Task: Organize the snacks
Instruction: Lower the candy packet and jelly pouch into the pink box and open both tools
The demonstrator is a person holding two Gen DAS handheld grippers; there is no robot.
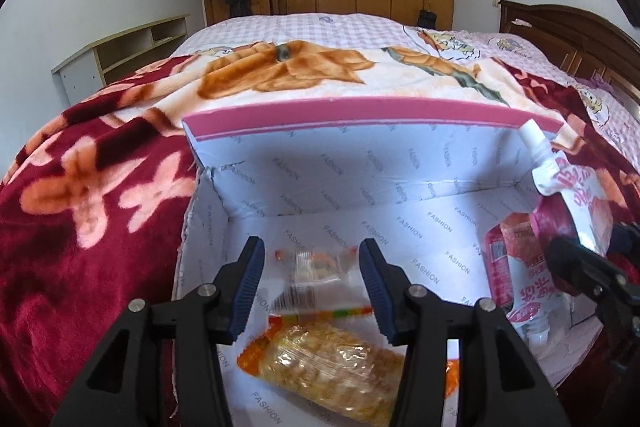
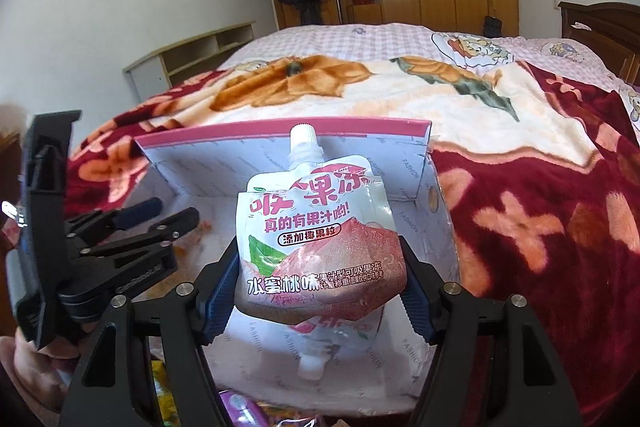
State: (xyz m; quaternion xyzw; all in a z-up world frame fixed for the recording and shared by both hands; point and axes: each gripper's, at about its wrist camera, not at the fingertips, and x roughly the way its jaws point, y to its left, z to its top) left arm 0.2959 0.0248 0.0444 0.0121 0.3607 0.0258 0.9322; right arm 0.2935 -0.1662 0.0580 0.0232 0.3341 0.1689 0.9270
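So the landmark here is the open box (image 1: 400, 187), white lining with a pink rim, sitting on the bed (image 1: 100, 227) on top of a red flowery blanket. Everything going on is relative to that box.

The right claw (image 2: 320, 279) is clamped on a peach jelly pouch (image 2: 316, 227), pinching it across the lower half so the spout points up. It hangs over the right end of the box, above another jelly pouch (image 2: 320, 343) that already lies flat on the box floor with its spout pointing toward the camera. My guess is the drinks are getting grouped at that end, which is why it's carried there rather than dropped anywhere.

The left claw (image 1: 312, 291) has its jaws spread wide with nothing in them, hovering over the left part of the box. Right under it lie a clear-wrapped small snack (image 1: 316, 267) and, nearer the camera, a wrapped puffed cake bar (image 1: 328, 363). Looks to me like the solid snacks get the left side.

At the near edge of the box, outside it, the right wrist view shows a few more colourful wrappers (image 2: 240, 407), too cut off to identify. Those are probably next.
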